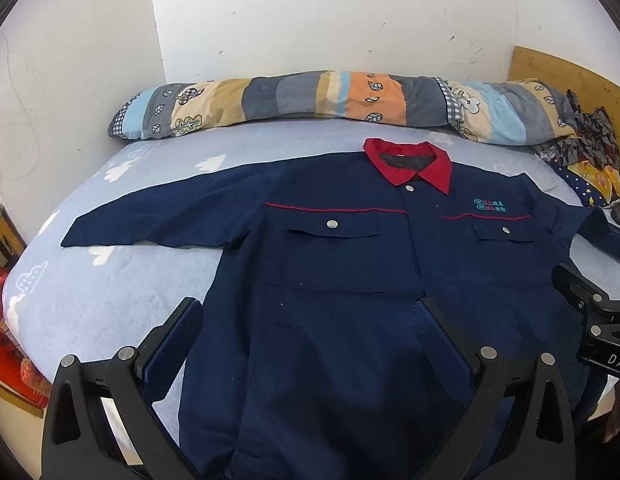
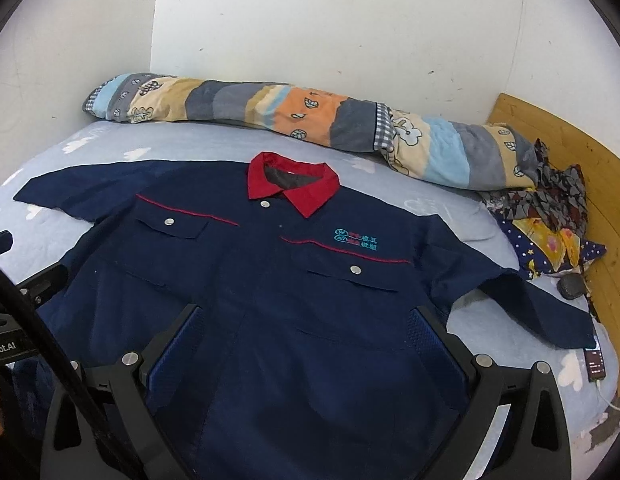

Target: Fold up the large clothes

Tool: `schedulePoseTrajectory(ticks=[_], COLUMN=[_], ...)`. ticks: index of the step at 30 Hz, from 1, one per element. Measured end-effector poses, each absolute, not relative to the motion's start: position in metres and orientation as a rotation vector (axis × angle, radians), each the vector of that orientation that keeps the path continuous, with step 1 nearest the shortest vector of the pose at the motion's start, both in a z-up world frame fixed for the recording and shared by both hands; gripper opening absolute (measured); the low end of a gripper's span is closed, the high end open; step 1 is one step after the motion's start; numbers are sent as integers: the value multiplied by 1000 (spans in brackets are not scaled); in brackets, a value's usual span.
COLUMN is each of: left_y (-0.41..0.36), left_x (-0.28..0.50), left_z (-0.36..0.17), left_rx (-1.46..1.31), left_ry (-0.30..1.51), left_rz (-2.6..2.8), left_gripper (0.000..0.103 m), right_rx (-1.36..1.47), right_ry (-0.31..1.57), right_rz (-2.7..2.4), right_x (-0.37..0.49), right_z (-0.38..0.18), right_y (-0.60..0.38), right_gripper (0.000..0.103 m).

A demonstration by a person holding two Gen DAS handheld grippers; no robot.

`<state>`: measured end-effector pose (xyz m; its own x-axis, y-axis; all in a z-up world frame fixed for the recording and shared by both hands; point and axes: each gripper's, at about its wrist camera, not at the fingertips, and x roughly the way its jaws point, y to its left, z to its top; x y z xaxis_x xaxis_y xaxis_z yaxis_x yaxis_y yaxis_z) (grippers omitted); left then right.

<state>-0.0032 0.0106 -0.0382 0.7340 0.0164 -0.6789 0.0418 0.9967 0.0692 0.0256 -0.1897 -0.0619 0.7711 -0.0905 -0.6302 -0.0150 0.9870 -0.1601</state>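
Observation:
A navy work jacket (image 1: 333, 264) with a red collar (image 1: 409, 164) lies flat and face up on the bed, sleeves spread to both sides. In the right wrist view the same jacket (image 2: 270, 280) fills the middle, its collar (image 2: 294, 184) toward the wall. My left gripper (image 1: 310, 320) hovers open over the jacket's lower front, nothing between its fingers. My right gripper (image 2: 306, 320) is open too, above the lower right front. The other gripper's body shows at the right edge of the left view (image 1: 597, 320) and the left edge of the right view (image 2: 14, 320).
A rolled patchwork quilt (image 1: 329, 100) lies along the wall behind the jacket. Crumpled clothes (image 2: 549, 216) sit at the right by a wooden headboard (image 2: 589, 184). A phone (image 2: 594, 364) with a cable rests near the right sleeve. The light blue cloud sheet (image 1: 110, 292) covers the bed.

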Motion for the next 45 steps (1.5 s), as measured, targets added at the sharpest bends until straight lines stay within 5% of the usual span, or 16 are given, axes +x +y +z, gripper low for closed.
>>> schedulePoseTrajectory(ticks=[45], left_y=[15], left_x=[-4], left_z=[-40], left_rx=[79], left_ry=[747], left_rz=[-3], left_gripper=[103], right_rx=[-216], right_ry=[685], right_rz=[-55], right_x=[22], right_z=[-61], right_y=[-185], right_gripper=[103])
